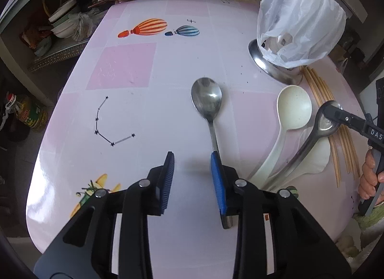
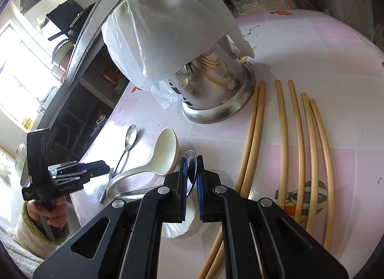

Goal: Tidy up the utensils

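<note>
A steel spoon lies on the pink table, its handle running down to the right finger of my left gripper. That gripper is open and its blue pads press on nothing. The handle's end is hidden behind that finger. My right gripper is shut on the bowl of a second steel spoon. This spoon lies across a white ladle spoon. In the right wrist view the first spoon lies left of the ladle, by my left gripper.
A steel utensil holder under a white plastic bag stands at the table's back right. Several bamboo chopsticks lie beside it. A white flat piece lies under the spoons. Shelves with bowls are off the left edge.
</note>
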`<state>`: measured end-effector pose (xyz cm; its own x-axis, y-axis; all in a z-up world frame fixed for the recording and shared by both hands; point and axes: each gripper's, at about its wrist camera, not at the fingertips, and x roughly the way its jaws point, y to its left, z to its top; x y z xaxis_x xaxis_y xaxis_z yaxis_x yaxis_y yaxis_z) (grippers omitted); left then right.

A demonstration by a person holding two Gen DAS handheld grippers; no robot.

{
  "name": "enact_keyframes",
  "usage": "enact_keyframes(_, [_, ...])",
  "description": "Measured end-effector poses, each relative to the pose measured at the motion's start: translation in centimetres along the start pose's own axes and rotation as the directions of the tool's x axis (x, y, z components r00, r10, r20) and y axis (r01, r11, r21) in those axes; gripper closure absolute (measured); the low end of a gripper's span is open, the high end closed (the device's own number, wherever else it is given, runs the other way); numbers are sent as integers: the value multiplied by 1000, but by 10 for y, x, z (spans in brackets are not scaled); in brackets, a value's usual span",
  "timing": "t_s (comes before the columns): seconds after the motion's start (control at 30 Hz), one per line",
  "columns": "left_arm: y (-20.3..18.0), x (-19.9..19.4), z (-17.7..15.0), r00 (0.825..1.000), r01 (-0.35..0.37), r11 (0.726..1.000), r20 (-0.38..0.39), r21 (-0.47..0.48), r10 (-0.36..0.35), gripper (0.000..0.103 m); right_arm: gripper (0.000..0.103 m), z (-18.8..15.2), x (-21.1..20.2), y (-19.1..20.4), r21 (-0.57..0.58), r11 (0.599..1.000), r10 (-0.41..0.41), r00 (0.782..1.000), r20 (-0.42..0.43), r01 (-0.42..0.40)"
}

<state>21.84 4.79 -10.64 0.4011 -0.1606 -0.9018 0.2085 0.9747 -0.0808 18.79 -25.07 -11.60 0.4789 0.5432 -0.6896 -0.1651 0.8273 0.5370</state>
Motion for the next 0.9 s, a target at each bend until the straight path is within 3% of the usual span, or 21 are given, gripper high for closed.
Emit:
enact_keyframes(0.13, [0, -3, 25, 999, 34, 998, 20, 50, -36, 59, 96, -1, 0, -3, 8, 1000, 9, 1000, -2, -9])
enact_keyframes(0.23, [-4, 5, 43, 998, 64, 993, 7, 98, -65, 57, 96, -2, 2, -6, 20, 1000, 15, 1000, -7, -15])
enact_keyframes(0.47, [-12, 34, 76, 994, 104, 973, -55, 204, -95, 57, 96, -3, 4, -11, 37, 999, 25, 1000, -16, -25])
enact_keyframes(0.57, [-16, 45, 83, 994, 86, 965, -82, 248, -67, 58, 96, -2, 5, -12, 38, 999, 26, 1000, -15, -26])
enact_keyframes(0.67, [-20, 53, 85, 994, 75, 957, -103, 280, -48, 65, 96, -2, 5, -12, 38, 999, 27, 1000, -15, -26])
enact_keyframes(0.9, [-23, 61, 88, 992, 83, 956, -116, 280, -52, 69, 96, -2, 5, -12, 39, 999, 25, 1000, -16, -25])
